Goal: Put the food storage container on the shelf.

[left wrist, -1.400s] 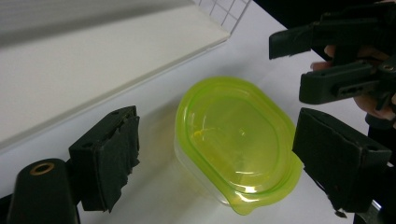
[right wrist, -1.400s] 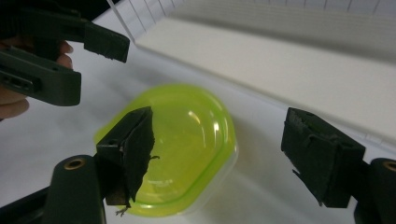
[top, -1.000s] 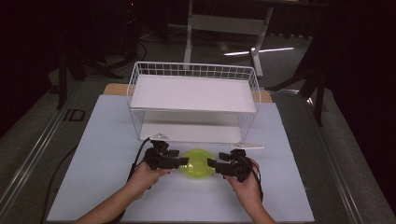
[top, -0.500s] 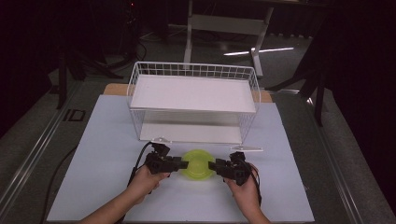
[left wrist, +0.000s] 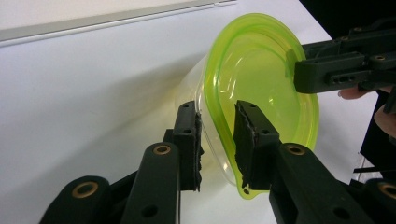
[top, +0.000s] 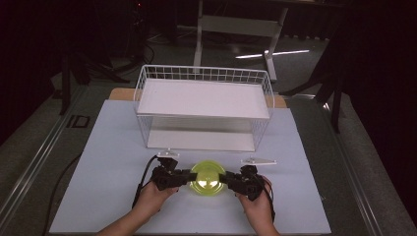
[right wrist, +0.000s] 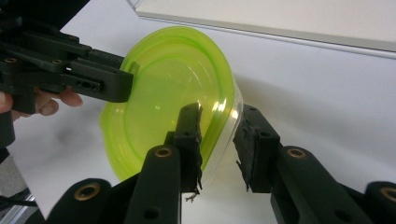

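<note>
A round clear container with a yellow-green lid [top: 208, 178] lies between my two grippers near the table's front edge. My left gripper [top: 189, 178] is shut on its left rim, and my right gripper [top: 227, 179] on its right rim. In the left gripper view the lid [left wrist: 261, 79] stands tilted, and my left gripper [left wrist: 217, 126] has one jaw inside the lid's hollow and one against the clear wall. The right gripper [left wrist: 299, 65] pinches the far rim. In the right gripper view my right gripper [right wrist: 218, 126] straddles the lid [right wrist: 163, 93] the same way, with the left gripper [right wrist: 128, 79] opposite.
A white wire basket [top: 204, 70] with a flat white shelf stands upside-open behind the container, across the middle of the white table cover [top: 98, 172]. A black cable [top: 143, 179] trails from the left gripper. Dark floor and stand legs lie beyond the table.
Both hands and the container between them have slid slightly toward the near edge. The grip on both rims looks the same.
</note>
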`<state>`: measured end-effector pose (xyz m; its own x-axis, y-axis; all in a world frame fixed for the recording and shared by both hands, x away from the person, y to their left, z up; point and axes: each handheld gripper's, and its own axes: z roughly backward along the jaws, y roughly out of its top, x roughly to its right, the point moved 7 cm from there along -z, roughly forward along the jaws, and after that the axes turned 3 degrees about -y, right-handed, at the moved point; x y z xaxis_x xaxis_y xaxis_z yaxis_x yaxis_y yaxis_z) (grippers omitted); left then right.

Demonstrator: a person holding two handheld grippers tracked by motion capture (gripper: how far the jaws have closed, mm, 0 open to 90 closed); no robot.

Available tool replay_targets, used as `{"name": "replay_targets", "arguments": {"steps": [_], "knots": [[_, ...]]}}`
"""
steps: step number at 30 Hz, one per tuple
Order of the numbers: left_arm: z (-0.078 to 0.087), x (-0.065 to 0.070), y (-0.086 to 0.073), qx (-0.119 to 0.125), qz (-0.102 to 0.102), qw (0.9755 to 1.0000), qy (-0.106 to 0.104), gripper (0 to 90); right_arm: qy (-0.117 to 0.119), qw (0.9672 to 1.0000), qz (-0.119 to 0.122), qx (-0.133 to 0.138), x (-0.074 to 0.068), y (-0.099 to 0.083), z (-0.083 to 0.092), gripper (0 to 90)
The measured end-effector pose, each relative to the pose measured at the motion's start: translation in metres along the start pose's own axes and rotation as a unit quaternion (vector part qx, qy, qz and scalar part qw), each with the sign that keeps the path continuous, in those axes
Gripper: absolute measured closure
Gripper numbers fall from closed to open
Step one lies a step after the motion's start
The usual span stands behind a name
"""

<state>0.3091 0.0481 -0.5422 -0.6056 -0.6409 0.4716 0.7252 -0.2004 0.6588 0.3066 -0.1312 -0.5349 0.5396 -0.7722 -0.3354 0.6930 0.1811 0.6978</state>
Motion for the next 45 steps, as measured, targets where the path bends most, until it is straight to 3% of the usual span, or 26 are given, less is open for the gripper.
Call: {"name": "replay_targets", "arguments": {"steps": [10, 12, 13, 15, 19, 27, 35, 45], "knots": [[0.003, 0.008, -0.004, 0.004, -0.005, 1.0, 0.0, 75.3, 0.005, 1.0, -0.004, -0.004, -0.003, -0.003, 0.003, 75.1], [0.003, 0.01, -0.005, 0.003, -0.016, 0.9998, 0.01, 78.1, 0.004, 1.0, -0.005, -0.003, -0.003, -0.003, 0.005, 78.5], [0.003, 0.01, -0.005, 0.0, -0.024, 0.9996, 0.016, 80.9, 0.005, 1.0, -0.004, -0.005, -0.002, -0.004, 0.005, 79.8], [0.003, 0.009, -0.006, -0.003, -0.021, 0.9997, 0.013, 81.0, -0.002, 0.9999, 0.011, -0.009, -0.003, -0.005, 0.005, 80.0], [0.006, 0.01, -0.002, 0.001, -0.027, 0.9995, 0.015, 81.1, 0.001, 0.9999, 0.009, -0.006, -0.004, -0.003, 0.006, 80.1], [0.021, 0.012, 0.023, 0.04, -0.039, 0.9983, 0.017, 81.4, 0.002, 0.9996, 0.011, 0.026, -0.007, 0.024, 0.012, 80.0], [0.031, 0.007, 0.044, 0.056, -0.05, 0.9968, 0.026, 81.4, -0.001, 0.9989, 0.015, 0.045, -0.009, 0.048, 0.012, 80.0], [0.025, -0.012, 0.052, 0.065, -0.047, 0.9962, 0.035, 81.4, -0.011, 0.9988, 0.008, 0.046, -0.003, 0.063, -0.004, 79.6]]}}
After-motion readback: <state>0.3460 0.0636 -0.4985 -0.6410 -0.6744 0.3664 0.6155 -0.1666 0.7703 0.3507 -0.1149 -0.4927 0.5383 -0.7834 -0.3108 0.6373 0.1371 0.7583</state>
